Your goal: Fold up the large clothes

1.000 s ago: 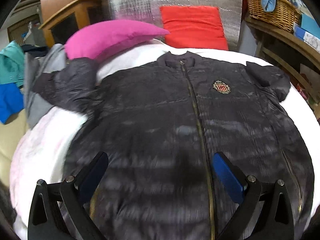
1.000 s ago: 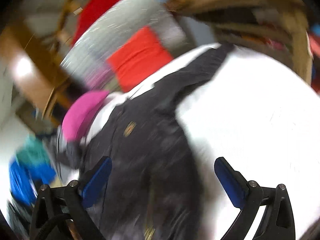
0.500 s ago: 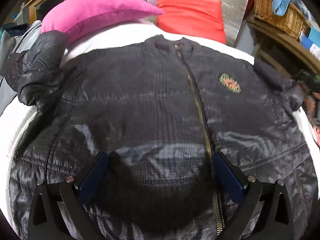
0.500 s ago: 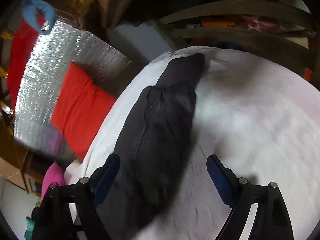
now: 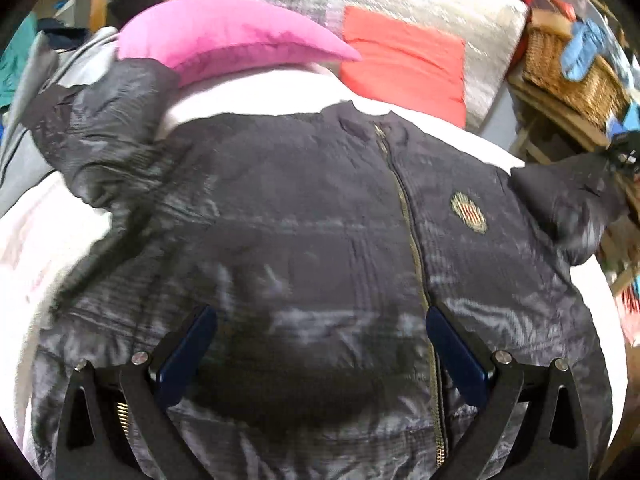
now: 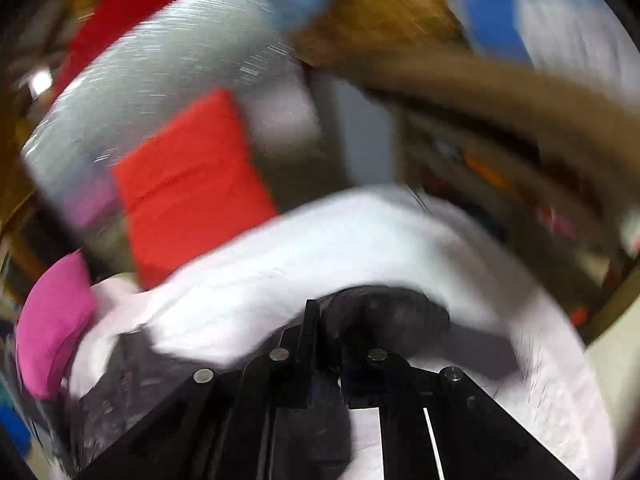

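Note:
A black puffer jacket lies front up on the white bed, zipped, with a gold crest on its chest. My left gripper hovers open over the jacket's lower front, with nothing between its blue pads. The jacket's left sleeve lies bunched near the pink pillow. At the right edge its other sleeve is lifted off the bed, its cuff pinched by my right gripper. The right wrist view is blurred, but it shows my right gripper shut on that dark sleeve cuff above the white bed.
A pink pillow and a red cushion lean at the head of the bed against a silver foil sheet. A wicker basket with blue cloth sits on a wooden shelf at the right. Loose clothes pile up at the left.
My right gripper closed on the sleeve cuff and swung up with it. My left gripper moved in lower over the jacket's front and rolled a little.

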`<state>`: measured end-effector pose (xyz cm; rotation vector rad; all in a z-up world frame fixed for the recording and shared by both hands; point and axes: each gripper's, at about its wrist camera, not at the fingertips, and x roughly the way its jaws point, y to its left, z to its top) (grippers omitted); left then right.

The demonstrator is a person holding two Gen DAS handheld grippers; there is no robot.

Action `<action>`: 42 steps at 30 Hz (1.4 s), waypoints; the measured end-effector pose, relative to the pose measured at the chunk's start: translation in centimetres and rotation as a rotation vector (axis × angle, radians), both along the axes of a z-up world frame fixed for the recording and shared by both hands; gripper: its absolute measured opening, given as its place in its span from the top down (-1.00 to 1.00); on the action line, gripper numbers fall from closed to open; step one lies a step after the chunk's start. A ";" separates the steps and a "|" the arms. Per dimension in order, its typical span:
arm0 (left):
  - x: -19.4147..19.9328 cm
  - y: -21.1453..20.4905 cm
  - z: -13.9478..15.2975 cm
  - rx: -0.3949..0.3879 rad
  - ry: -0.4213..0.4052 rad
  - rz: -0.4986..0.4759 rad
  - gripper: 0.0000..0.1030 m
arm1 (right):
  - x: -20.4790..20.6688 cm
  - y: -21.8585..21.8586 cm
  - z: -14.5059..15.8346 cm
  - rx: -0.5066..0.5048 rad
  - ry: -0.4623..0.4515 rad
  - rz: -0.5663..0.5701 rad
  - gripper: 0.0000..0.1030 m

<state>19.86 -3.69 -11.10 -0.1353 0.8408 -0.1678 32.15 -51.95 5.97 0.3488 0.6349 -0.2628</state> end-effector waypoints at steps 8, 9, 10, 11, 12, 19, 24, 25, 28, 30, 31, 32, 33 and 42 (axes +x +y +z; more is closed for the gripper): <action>0.4 4.2 2.6 -0.066 -0.078 0.095 -1.00 | 0.0 23.0 2.7 -0.118 -0.077 0.364 0.82; 0.4 4.6 2.8 -0.064 -0.089 0.108 -1.00 | -0.1 26.2 1.0 -0.115 -0.066 0.404 0.81; 0.4 5.2 2.9 -0.061 -0.098 0.125 -1.00 | -0.1 27.8 -0.5 -0.104 -0.051 0.431 0.80; 0.5 5.7 2.9 -0.059 -0.103 0.143 -1.00 | 0.1 30.4 -3.1 -0.076 -0.011 0.477 0.73; 0.6 6.2 3.0 -0.063 -0.103 0.157 -1.00 | 0.4 32.6 -6.0 -0.054 0.051 0.515 0.63; 1.5 9.9 2.2 -0.155 -0.052 0.249 -1.00 | -0.8 36.8 -15.7 -0.036 0.257 0.614 -0.40; 1.4 10.3 1.8 -0.169 -0.040 0.268 -1.00 | -1.3 31.2 -12.3 0.030 0.111 0.479 -0.52; 1.6 10.2 1.7 -0.168 -0.040 0.267 -1.00 | -1.6 30.9 -11.5 0.037 0.091 0.449 -0.60; 1.9 9.9 1.6 -0.155 -0.038 0.264 -1.00 | -2.3 26.3 -12.0 0.108 0.073 0.331 -0.70; 2.1 9.7 1.3 -0.156 -0.029 0.261 -1.00 | -2.1 23.2 -15.5 0.195 0.176 0.264 -0.74; 2.2 9.6 1.2 -0.156 -0.023 0.260 -1.00 | -1.6 22.5 -16.7 0.236 0.229 0.246 -0.73; 2.3 9.5 1.0 -0.154 -0.018 0.259 -1.00 | -1.7 21.5 -18.0 0.292 0.266 0.224 -0.68; 2.4 9.5 1.0 -0.153 -0.016 0.257 -1.00 | -2.2 20.9 -18.2 0.327 0.240 0.222 -0.67; 4.0 10.5 0.5 -0.276 0.059 0.221 -1.00 | -4.9 18.0 -19.7 0.439 0.056 0.247 -0.72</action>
